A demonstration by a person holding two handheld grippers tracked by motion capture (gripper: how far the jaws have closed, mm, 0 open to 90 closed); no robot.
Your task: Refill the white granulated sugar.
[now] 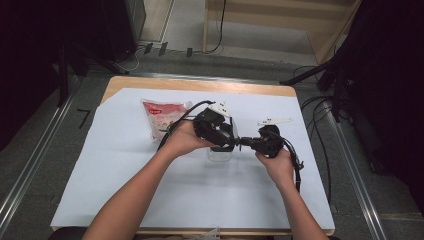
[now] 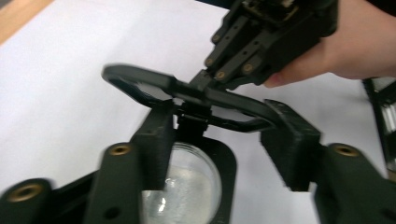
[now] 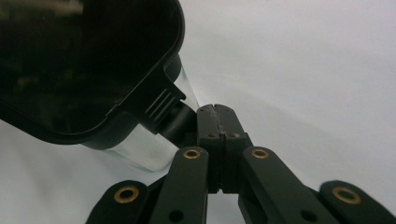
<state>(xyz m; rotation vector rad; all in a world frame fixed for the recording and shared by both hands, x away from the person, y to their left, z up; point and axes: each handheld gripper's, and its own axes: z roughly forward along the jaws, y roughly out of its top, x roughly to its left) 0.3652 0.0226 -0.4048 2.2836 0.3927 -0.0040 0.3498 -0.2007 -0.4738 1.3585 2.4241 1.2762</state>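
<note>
1. Jar (image 1: 220, 154): sits on the white sheet (image 1: 125, 165), right of the pouch (image 1: 162, 119) and nearer the person. Glass body, black lid (image 3: 84, 60), black loop clasp (image 2: 140, 81) on top. White grains inside.
2. Handling, my read: the glass is stiff, smooth and breakable, and the jar is small and fairly light, so it will slide on the sheet or tip under a sideways pull. The lid and clasp are rigid plastic. Take hold of the clasp or the ribbed lid tab, not the bare glass.
3. Right gripper (image 3: 218, 112): on the far side of the jar from the pouch. Jaws are together, pinching the clasp by the lid tab.
4. Left gripper (image 2: 222, 119): over the jar from the pouch side. Jaws are apart, straddling the clasp loop. No clear squeeze on it, so I'm calling it not gripped.
5. Pouch: farthest back, lying flat and untouched.
</note>
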